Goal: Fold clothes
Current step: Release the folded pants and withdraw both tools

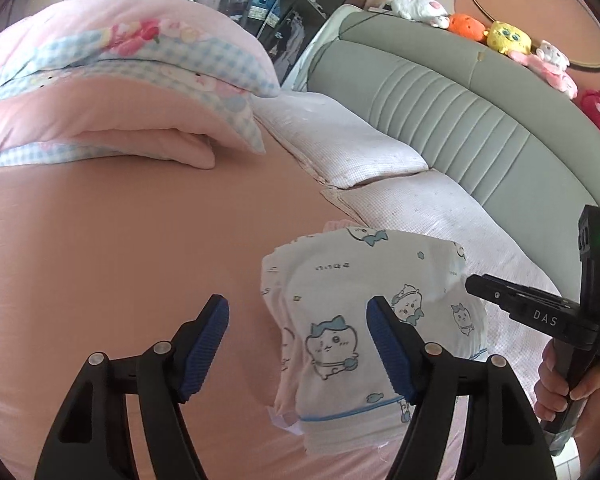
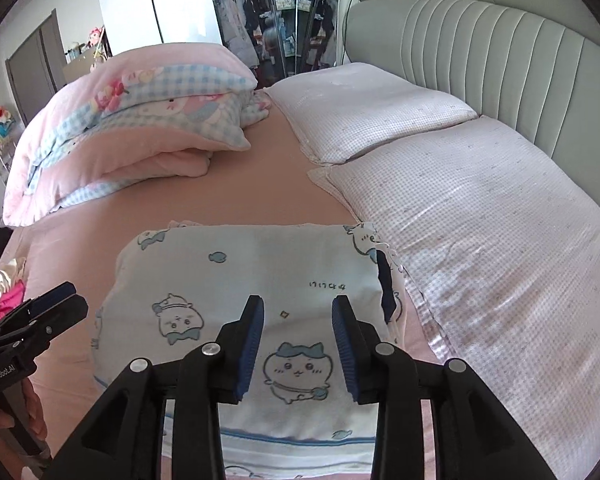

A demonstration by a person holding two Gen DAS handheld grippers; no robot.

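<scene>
Two grippers over one neat parcel of cloth, and neither has a hold of it. The right gripper (image 2: 298,344) hangs directly above the folded garment (image 2: 252,300), jaws parted with printed cloth showing through the gap and no fabric pinched between the blue pads (image 2: 252,344). The left gripper (image 1: 298,348) is spread wide and empty: its right-hand pad overlaps the garment's near edge in its own view, its left-hand pad sits over bare pink sheet (image 1: 100,248).

So where is the garment? Straight ahead of and beneath the right gripper, to the right of the left gripper's centreline, lying on the sheet with its far right edge against the nearer white pillow (image 2: 480,216). It reads as a compact rectangle, layers stacked, blue-striped hem nearest the fingers.

By my reckoning the folding is close to finished, and what remains is a tidy-up or one last fold. To do that well, come down level, catch every layer at the hem rather than just the top sheet, and keep both grippers moving together so the stack does not shear. Soft cotton like this slides on itself, so a slow lift is likely the safe one. Pressing flat instead? Go gently, centre first.
</scene>
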